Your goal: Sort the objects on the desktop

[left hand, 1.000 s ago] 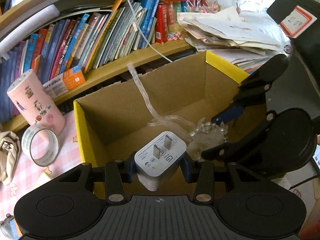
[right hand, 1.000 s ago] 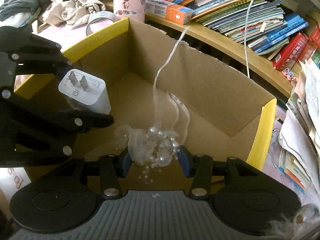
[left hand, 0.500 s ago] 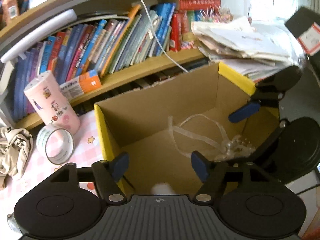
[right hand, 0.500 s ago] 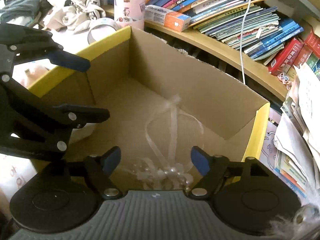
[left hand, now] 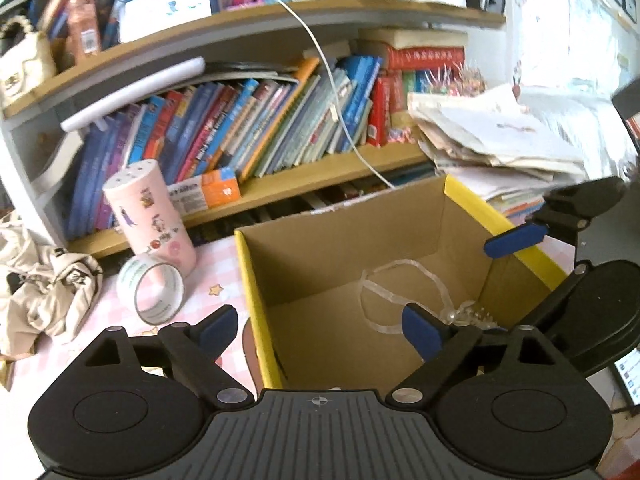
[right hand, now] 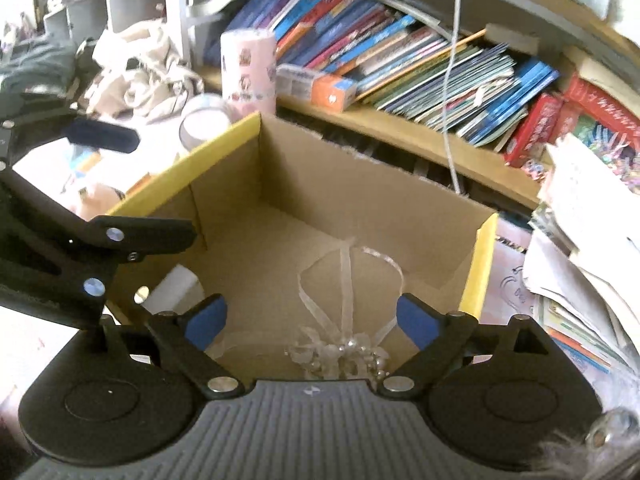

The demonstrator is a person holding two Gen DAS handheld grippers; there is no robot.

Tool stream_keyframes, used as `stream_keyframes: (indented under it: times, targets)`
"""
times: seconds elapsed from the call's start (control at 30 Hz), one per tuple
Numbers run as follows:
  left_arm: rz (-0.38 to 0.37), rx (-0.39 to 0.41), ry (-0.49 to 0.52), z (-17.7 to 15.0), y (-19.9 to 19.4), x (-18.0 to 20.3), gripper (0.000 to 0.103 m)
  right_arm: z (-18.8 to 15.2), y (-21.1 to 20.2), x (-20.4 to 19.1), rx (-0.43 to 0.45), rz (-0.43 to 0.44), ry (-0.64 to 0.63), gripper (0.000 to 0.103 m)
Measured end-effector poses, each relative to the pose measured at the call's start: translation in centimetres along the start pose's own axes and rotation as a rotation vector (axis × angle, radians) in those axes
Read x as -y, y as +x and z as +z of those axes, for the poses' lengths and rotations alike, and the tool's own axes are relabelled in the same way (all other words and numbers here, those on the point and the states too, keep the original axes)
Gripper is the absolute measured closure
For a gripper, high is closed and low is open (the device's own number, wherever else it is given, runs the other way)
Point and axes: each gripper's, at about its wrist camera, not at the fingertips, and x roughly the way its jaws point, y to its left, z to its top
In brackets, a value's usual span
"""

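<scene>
Since release, we see the charger and beaded ribbon on the cardboard box floor, left claw and right claw both spread empty.

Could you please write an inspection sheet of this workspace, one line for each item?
Surface: pink checked tablecloth with star prints.
Job's things: open cardboard box with yellow edges; inside lie a pearl-and-ribbon ornament and a white charger.
Clutter: tape roll, pink cylinder, crumpled beige cloth, paper stack.
Grippers: left gripper and right gripper both open and empty above the box.
Cables: a white cable hangs from the upper shelf toward the box.
Surroundings: wooden shelf packed with books.
</scene>
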Motion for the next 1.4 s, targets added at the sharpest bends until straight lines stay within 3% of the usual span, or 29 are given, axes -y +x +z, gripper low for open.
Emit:
stream_keyframes:
  times: [0.13, 0.43, 1.13, 1.4]
  targets:
    - [0.029, 0.043, -0.047, -0.6, -1.9, -0.4, 0.008, -0.3, -1.6, -0.5, 0.069, -0.068, 0.03, 0.001]
    - [0.071, 0.072, -0.132, -3.0, -4.6, -1.2, 0.007, -1.8, -4.0, -1.7, 0.154, -0.12, 0.081, 0.0]
    - [0.122, 0.003, -0.205, -7.7, -6.5, -1.4, 0.006, -6.6, -5.7, -5.9, 0.111, -0.139, 0.138, 0.0]
    - [0.088, -0.017, -0.183, -8.5, -6.5, -1.4, 0.006, -7.3, -5.6, -6.8, 0.065, -0.14, 0.174, 0.0]
